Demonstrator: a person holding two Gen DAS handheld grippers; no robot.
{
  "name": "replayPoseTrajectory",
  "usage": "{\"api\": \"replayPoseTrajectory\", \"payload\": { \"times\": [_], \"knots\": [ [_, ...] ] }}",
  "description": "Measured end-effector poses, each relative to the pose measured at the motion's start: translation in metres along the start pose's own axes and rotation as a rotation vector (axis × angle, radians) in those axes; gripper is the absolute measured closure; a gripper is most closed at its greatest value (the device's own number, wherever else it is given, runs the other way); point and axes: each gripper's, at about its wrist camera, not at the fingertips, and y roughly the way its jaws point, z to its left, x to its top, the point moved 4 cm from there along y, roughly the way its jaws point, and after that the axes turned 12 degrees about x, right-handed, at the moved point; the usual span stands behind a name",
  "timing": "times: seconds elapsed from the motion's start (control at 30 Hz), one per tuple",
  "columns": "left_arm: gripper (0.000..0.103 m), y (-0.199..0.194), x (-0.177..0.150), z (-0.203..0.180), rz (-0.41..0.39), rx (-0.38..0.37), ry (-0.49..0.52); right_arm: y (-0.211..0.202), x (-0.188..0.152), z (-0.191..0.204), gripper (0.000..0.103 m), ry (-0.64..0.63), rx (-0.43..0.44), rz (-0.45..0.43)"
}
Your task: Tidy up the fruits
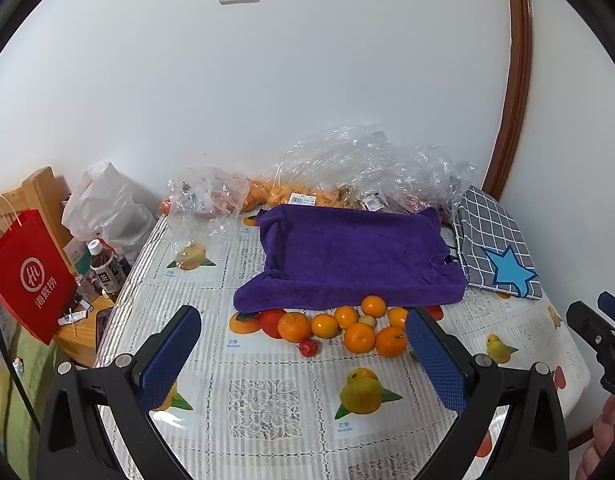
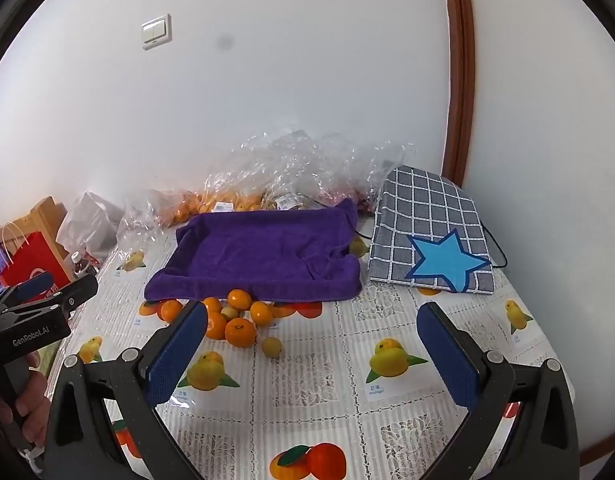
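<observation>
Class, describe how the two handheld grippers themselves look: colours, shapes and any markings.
Each gripper, left gripper and right gripper, has black angled arms with silver round bolts, ending in flat fingers faced with blue dimpled pads. Seen from the right wrist, the left one's black body bears white "GenRobot.AI" lettering.

The right hand-held gripper is hanging above the counter with its blue-padded jaws standing wide and nothing between them. Ahead of it, oranges are lying bunched at the near edge of a purple towel, and one small yellow-green fruit is sitting just beside them. A checked cloth with a blue star is lying to the right of the towel. Clear plastic bags are piling against the wall behind. The left hand-held gripper is showing at the left edge
</observation>
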Motion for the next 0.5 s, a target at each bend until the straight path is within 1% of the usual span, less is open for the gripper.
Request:
{"api": "replayPoseTrajectory", "payload": {
  "times": [0.5],
  "knots": [
    [0.000,0.0005,-0.0018,0.0038,-0.001,-0.001,-0.011,-0.0034,0.0009,0.0014,0.000,0.005,0.000,-0.012]
  ]
}}
